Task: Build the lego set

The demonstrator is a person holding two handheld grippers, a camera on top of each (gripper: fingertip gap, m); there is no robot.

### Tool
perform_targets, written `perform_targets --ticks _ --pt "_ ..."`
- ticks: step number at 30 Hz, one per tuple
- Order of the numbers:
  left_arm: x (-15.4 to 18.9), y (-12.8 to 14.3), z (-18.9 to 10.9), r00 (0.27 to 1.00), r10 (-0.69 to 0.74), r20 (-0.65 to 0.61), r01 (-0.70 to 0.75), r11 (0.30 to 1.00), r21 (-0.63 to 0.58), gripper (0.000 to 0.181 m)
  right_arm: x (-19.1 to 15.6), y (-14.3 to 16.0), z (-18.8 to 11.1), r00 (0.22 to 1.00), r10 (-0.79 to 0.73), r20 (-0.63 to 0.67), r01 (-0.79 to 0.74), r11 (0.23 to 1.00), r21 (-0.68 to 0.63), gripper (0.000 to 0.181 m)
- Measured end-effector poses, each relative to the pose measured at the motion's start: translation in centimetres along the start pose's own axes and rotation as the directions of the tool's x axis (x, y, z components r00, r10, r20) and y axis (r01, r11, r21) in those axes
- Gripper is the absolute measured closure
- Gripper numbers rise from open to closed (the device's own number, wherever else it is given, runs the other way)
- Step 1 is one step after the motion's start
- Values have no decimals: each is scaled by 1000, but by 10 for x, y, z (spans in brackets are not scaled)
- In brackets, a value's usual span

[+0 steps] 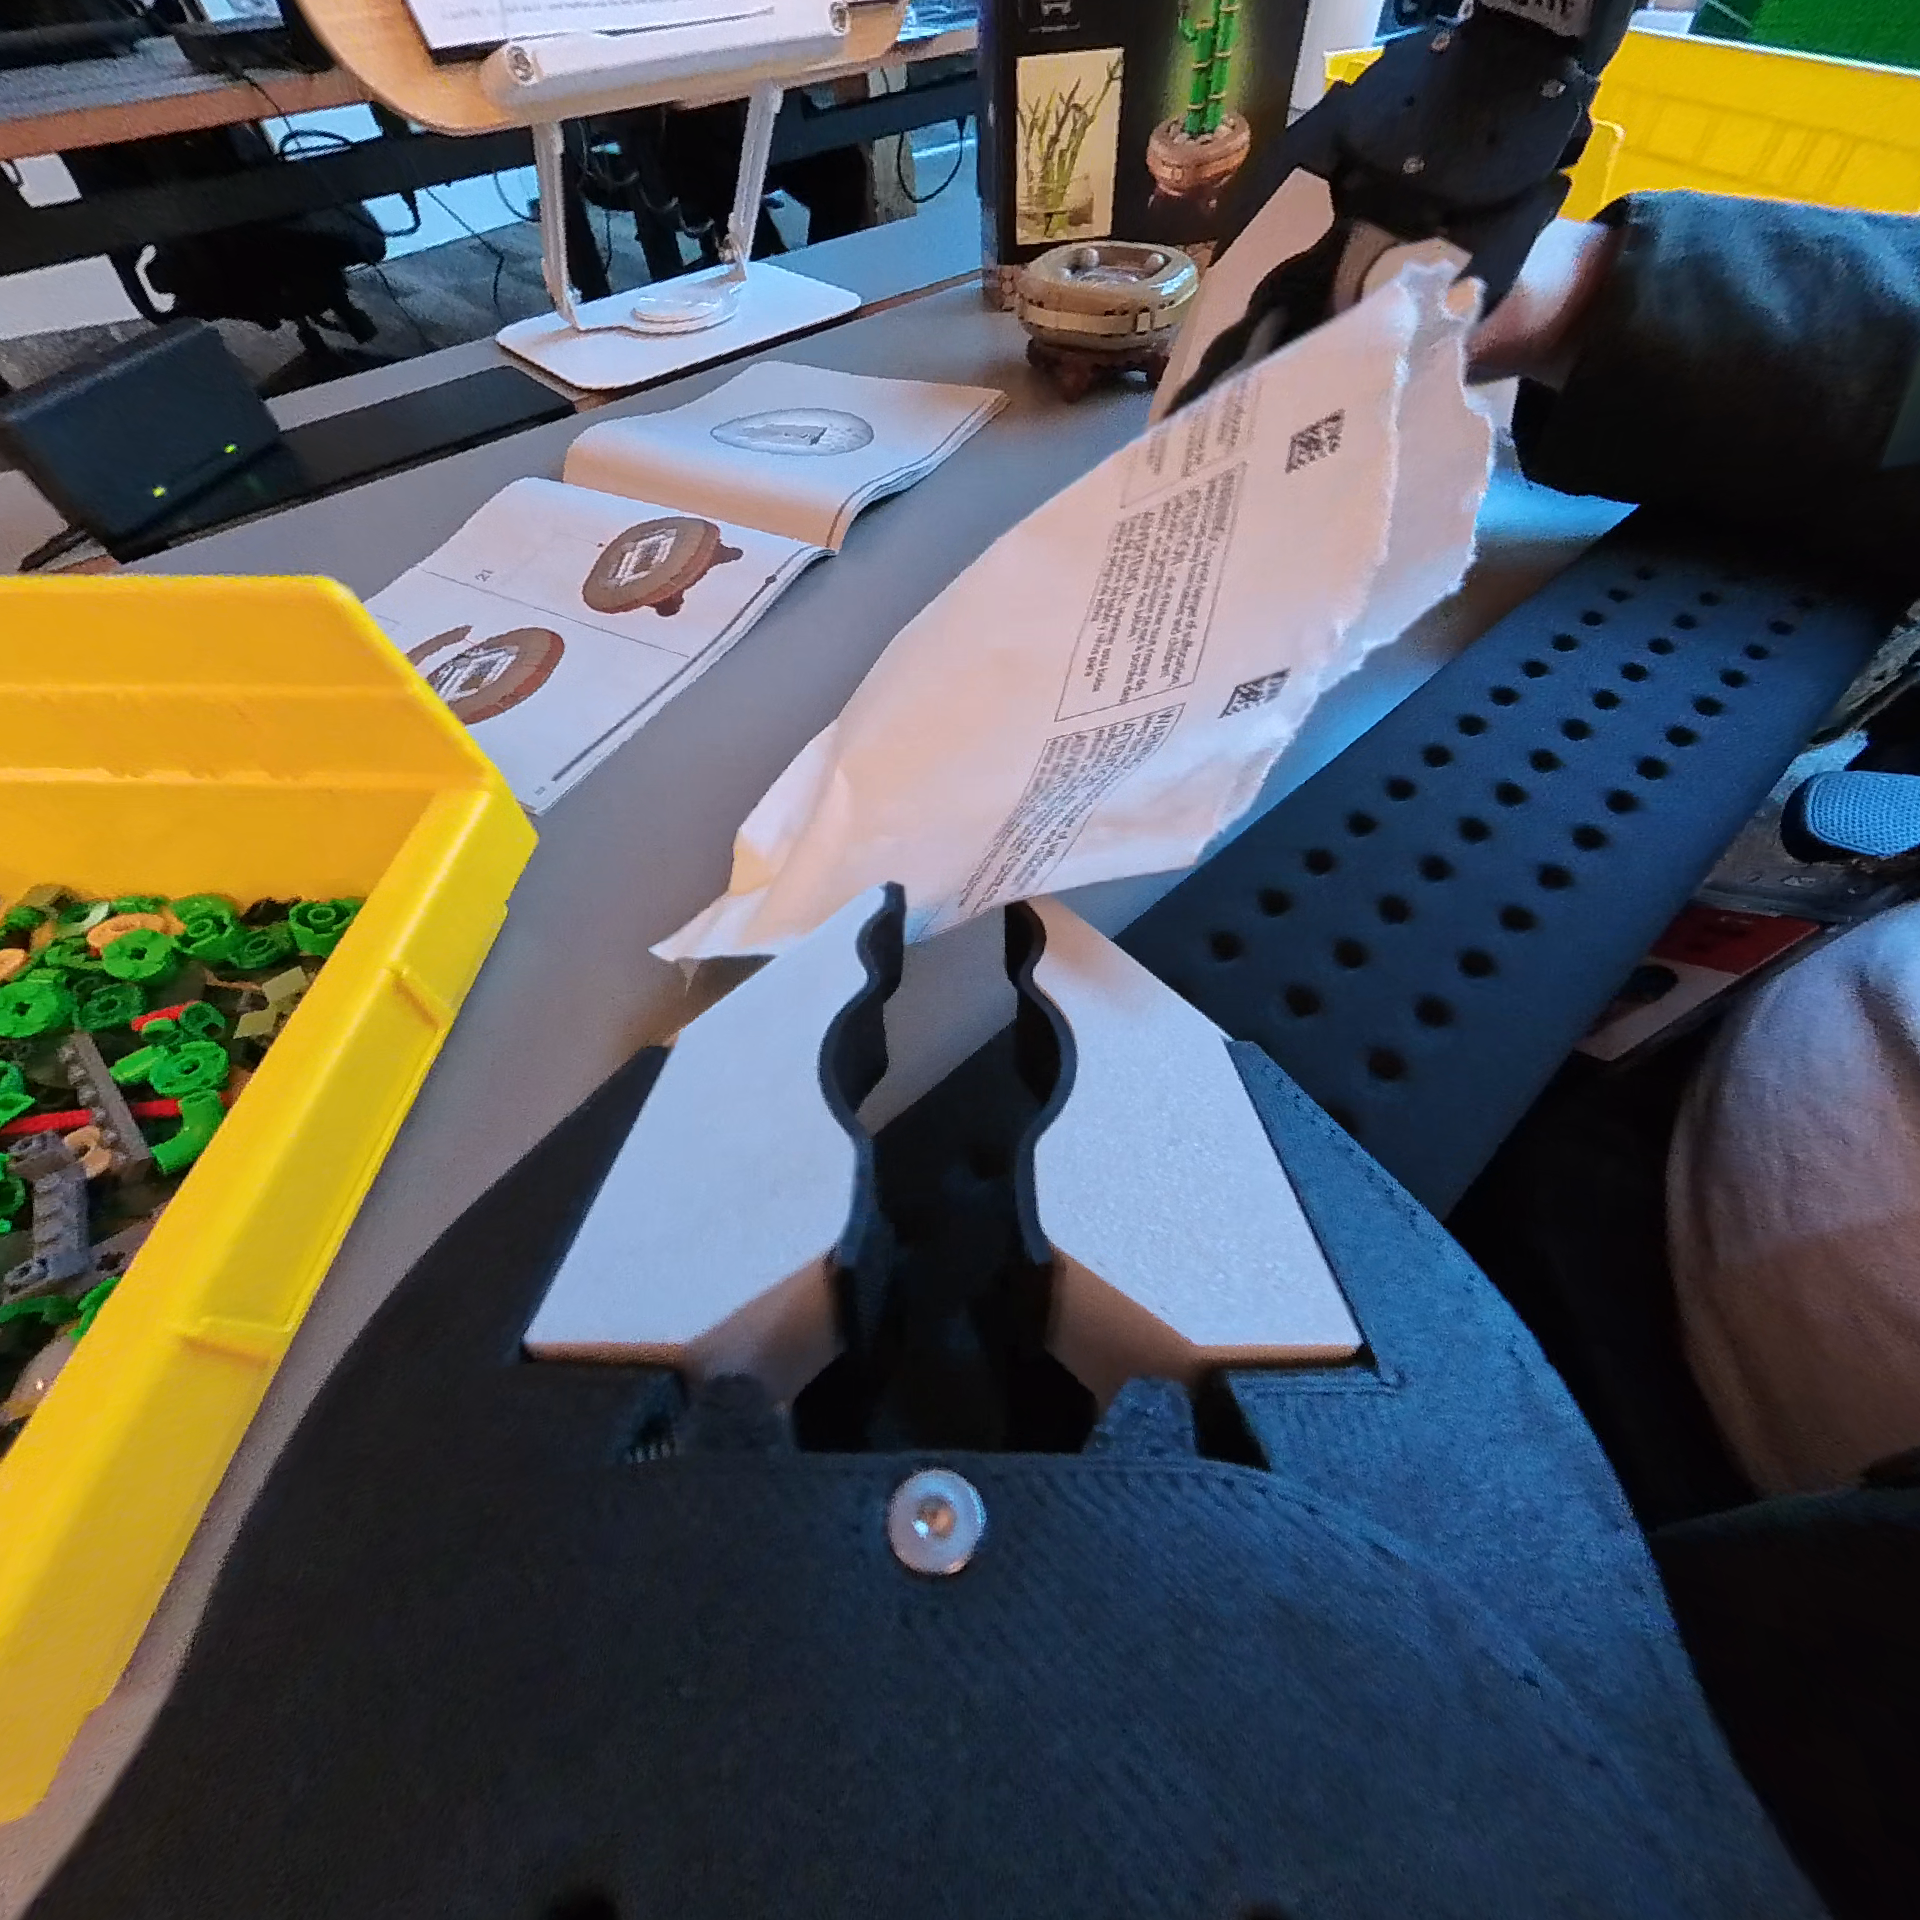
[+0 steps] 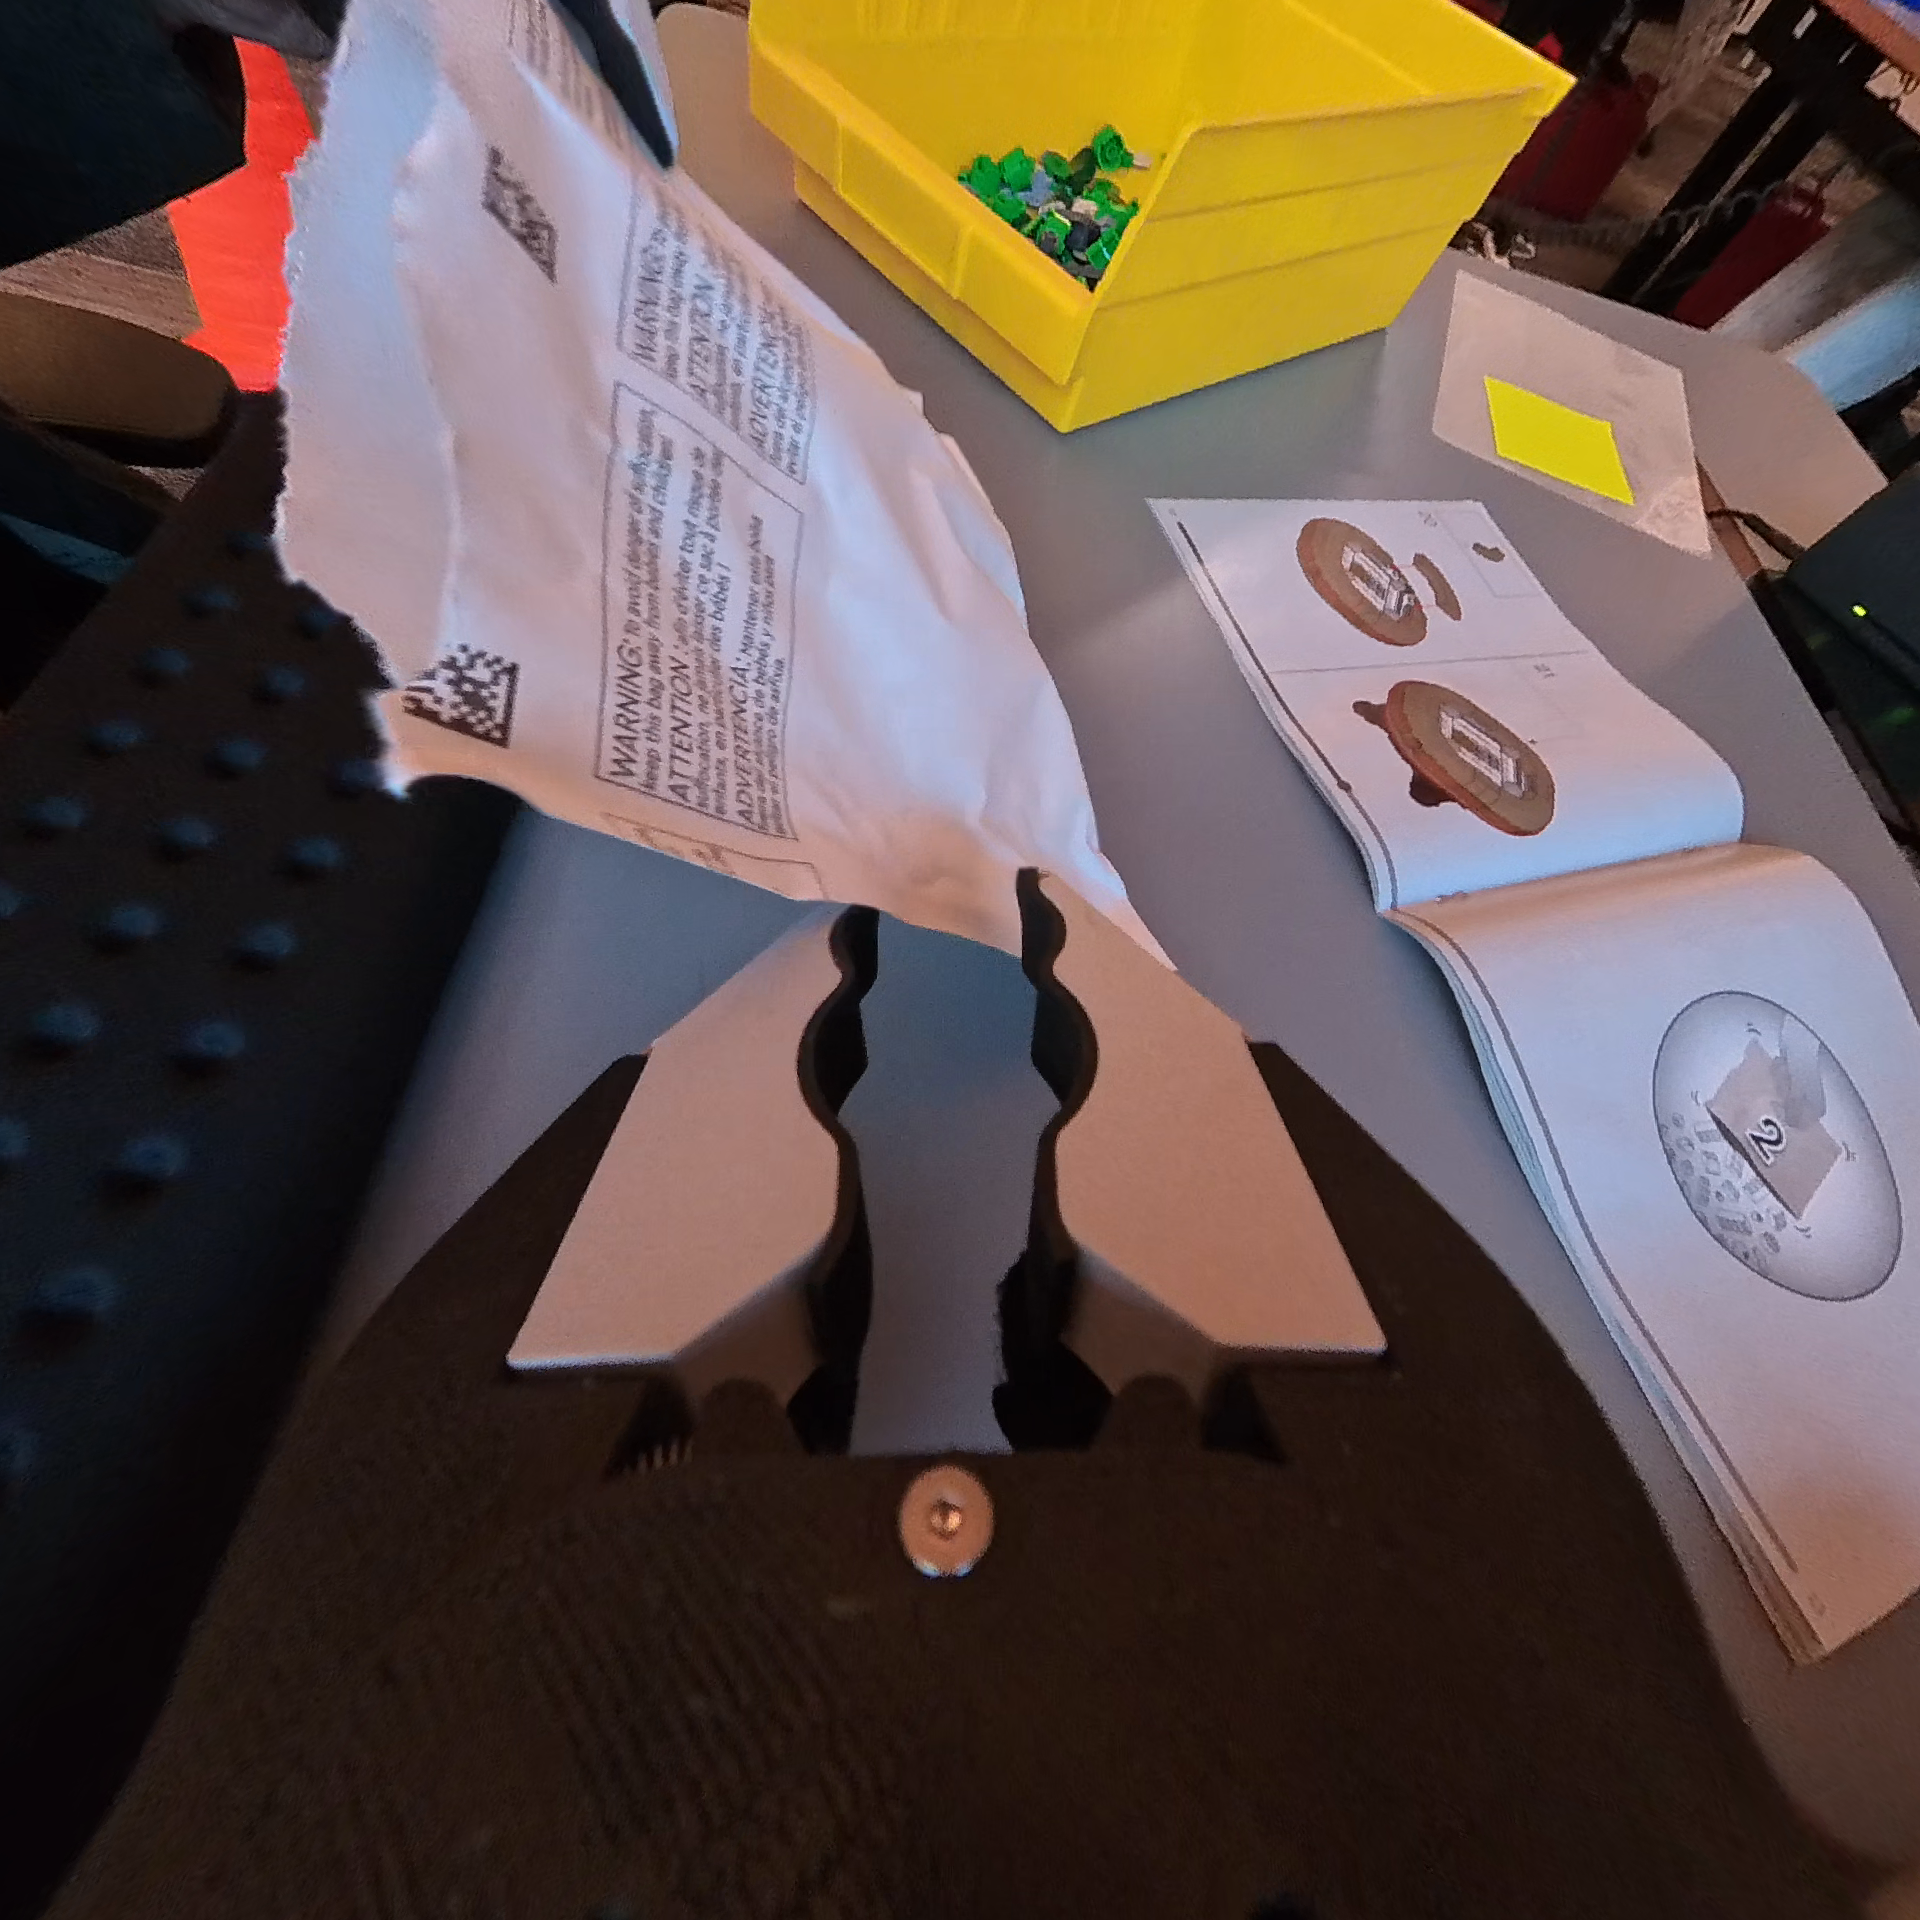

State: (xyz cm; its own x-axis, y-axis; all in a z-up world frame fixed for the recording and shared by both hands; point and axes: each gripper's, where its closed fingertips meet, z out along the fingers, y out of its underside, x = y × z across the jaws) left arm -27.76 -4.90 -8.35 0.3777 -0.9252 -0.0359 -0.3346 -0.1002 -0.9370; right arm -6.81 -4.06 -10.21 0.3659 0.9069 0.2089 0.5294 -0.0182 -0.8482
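Note:
A white paper parts bag [image 1: 1091, 675] with a torn top edge hangs tilted over the grey table [image 1: 644, 894]. My left gripper [image 1: 953, 912] is at its lower edge with the jaws a finger-width apart. My right gripper [image 1: 1351, 312] is at the torn top edge. In the right wrist view my right gripper [image 2: 943, 902] also has its jaws apart, with the bag [image 2: 520, 468] just beyond the tips. A dark finger of my left gripper [image 2: 634, 94] overlaps the bag's far end. Which gripper bears the bag is unclear. A yellow bin [image 1: 260, 1195] holds green and grey bricks [image 1: 125, 997].
An open instruction booklet [image 1: 644, 603] lies mid-table, also in the right wrist view [image 2: 1507, 748]. A built tan pot base [image 1: 1107, 296] stands before the set's box [image 1: 1132, 114]. A black perforated panel [image 1: 1507, 831] runs along the table's edge. A white stand [image 1: 675, 312] is behind. One gripper's finger ends stand about 20 cm off the other's.

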Motion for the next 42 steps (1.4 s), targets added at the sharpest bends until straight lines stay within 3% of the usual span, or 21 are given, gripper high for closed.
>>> perform_targets --ticks 11,16,18,21,23,29,37,42 --pt "-7 12 -31 998 -65 11 65 998 8 160 -6 10 5 999 4 42 -3 1000 -29 154" --pt "-3 12 -22 999 -53 -11 53 998 17 160 -14 1 14 998 -51 25 51 999 -17 129" --pt "-1 13 -17 998 -55 -24 55 998 13 160 -18 -1 18 997 -72 33 73 997 -17 134" --pt "-2 15 -11 998 -64 -28 64 998 11 160 -24 -3 17 994 -97 56 97 995 -9 162" --pt "-2 15 -9 997 -74 -34 75 997 18 161 -22 -7 14 995 -90 47 90 996 13 166" --pt "1 6 -5 995 -84 -58 87 995 50 161 -25 -30 4 996 -23 89 13 993 120 174" --pt "8 -4 5 996 -43 -76 46 998 48 161 -32 -36 8 992 5 123 -22 991 133 176" --pt "-3 -8 1 995 -94 -40 97 993 73 157 -27 -41 4 990 69 126 -90 982 167 177"
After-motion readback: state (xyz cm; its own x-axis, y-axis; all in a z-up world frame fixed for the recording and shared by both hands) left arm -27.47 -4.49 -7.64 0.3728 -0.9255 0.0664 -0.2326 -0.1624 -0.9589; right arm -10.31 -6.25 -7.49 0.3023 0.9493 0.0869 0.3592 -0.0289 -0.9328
